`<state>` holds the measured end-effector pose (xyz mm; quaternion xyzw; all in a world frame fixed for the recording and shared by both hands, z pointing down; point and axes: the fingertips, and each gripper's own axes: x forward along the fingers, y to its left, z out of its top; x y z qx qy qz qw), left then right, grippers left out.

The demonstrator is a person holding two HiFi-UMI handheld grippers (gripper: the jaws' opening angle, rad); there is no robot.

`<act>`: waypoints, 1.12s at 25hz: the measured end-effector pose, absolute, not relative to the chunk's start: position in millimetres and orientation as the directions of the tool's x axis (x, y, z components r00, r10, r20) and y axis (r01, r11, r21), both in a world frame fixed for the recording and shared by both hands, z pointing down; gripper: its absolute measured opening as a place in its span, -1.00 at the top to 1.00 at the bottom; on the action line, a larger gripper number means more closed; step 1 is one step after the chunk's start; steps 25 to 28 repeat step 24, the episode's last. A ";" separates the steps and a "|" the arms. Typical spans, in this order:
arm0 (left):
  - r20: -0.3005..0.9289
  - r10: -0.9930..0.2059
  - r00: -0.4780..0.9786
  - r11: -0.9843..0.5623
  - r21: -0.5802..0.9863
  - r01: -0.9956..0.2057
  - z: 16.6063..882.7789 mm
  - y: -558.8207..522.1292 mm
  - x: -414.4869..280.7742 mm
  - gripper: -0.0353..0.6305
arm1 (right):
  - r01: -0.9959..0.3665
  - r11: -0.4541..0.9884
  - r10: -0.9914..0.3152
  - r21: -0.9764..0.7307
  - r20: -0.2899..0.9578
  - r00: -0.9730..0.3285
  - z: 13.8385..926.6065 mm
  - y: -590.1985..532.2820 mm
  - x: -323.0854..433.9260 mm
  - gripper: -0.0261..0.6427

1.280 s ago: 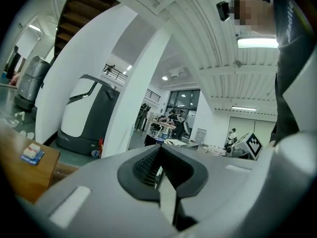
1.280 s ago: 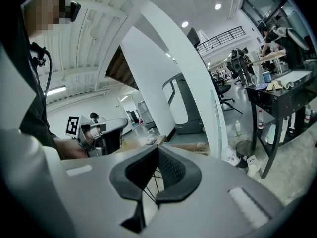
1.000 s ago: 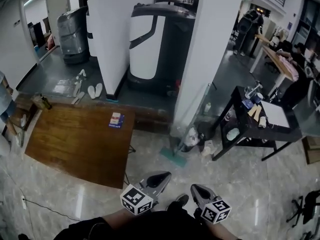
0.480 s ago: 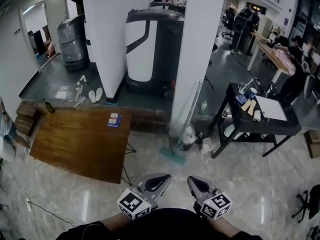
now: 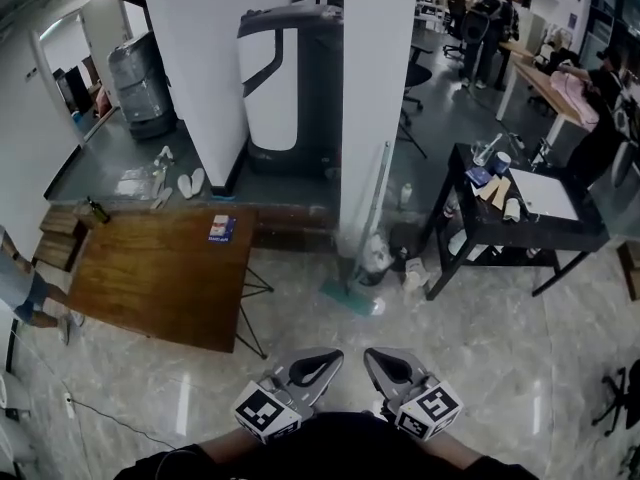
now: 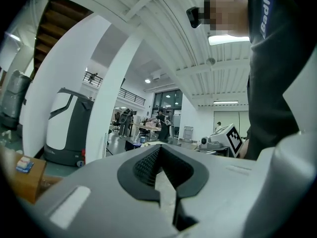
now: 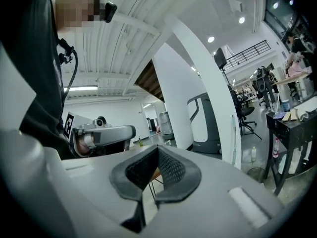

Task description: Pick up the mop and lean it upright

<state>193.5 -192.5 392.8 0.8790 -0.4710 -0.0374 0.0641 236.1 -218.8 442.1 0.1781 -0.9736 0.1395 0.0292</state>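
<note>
The mop stands upright against the white pillar (image 5: 375, 98): its pale handle (image 5: 380, 198) runs up the pillar's front, and its teal head (image 5: 346, 296) rests on the tiled floor. In the right gripper view the handle (image 7: 233, 138) shows as a thin pale pole on that pillar. My left gripper (image 5: 325, 360) and right gripper (image 5: 378, 358) sit side by side at the bottom of the head view, well short of the mop. Both are shut with nothing between their jaws. In the gripper views each one's own tips (image 6: 159, 148) (image 7: 157, 150) meet, and each shows the other gripper beside it.
A wooden table (image 5: 160, 278) stands at the left, a black table (image 5: 520, 233) with papers and cups at the right. Bags and bottles (image 5: 378, 258) crowd the pillar's foot. A grey and white machine (image 5: 290, 88) stands behind. A cable (image 5: 120, 423) lies on the floor.
Both grippers have drawn back from the pillar and risen a little, still shut. The mop stays leaning where it was.
</note>
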 end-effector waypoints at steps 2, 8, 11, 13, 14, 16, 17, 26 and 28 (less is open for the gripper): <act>-0.004 -0.834 0.552 -0.547 0.139 -0.825 391.6 -193.2 195.9 0.83 | -0.350 0.900 -0.335 -0.261 0.103 -0.937 441.8 -217.7 239.2 0.91; -0.012 -0.828 0.560 -0.557 0.125 -0.821 388.5 -191.2 202.8 0.83 | -0.349 0.906 -0.334 -0.240 0.102 -0.937 435.1 -216.6 242.3 0.91; -0.011 -0.826 0.564 -0.561 0.124 -0.819 389.4 -190.5 203.8 0.83 | -0.349 0.907 -0.334 -0.236 0.104 -0.937 435.5 -214.5 242.6 0.91; -0.010 -0.824 0.566 -0.563 0.120 -0.817 387.9 -190.4 204.7 0.83 | -0.349 0.907 -0.334 -0.236 0.103 -0.937 435.5 -214.1 242.9 0.91; -0.011 -0.823 0.568 -0.565 0.116 -0.817 388.9 -190.7 204.9 0.83 | -0.350 0.907 -0.334 -0.236 0.103 -0.937 435.7 -214.4 243.3 0.91; -0.012 -0.823 0.568 -0.565 0.113 -0.817 391.5 -191.3 204.5 0.83 | -0.350 0.906 -0.335 -0.238 0.105 -0.936 436.6 -214.7 243.6 0.91; -0.012 -0.824 0.567 -0.564 0.115 -0.818 392.2 -191.5 204.0 0.83 | -0.351 0.906 -0.334 -0.239 0.107 -0.936 437.1 -214.5 243.3 0.91; -0.005 -0.822 0.570 -0.566 0.124 -0.815 391.6 -191.4 204.0 0.83 | -0.347 0.906 -0.329 -0.243 0.115 -0.937 439.8 -212.9 241.2 0.91; -0.005 -0.822 0.570 -0.566 0.124 -0.815 391.6 -191.4 204.0 0.83 | -0.347 0.906 -0.329 -0.243 0.115 -0.937 439.8 -212.9 241.2 0.91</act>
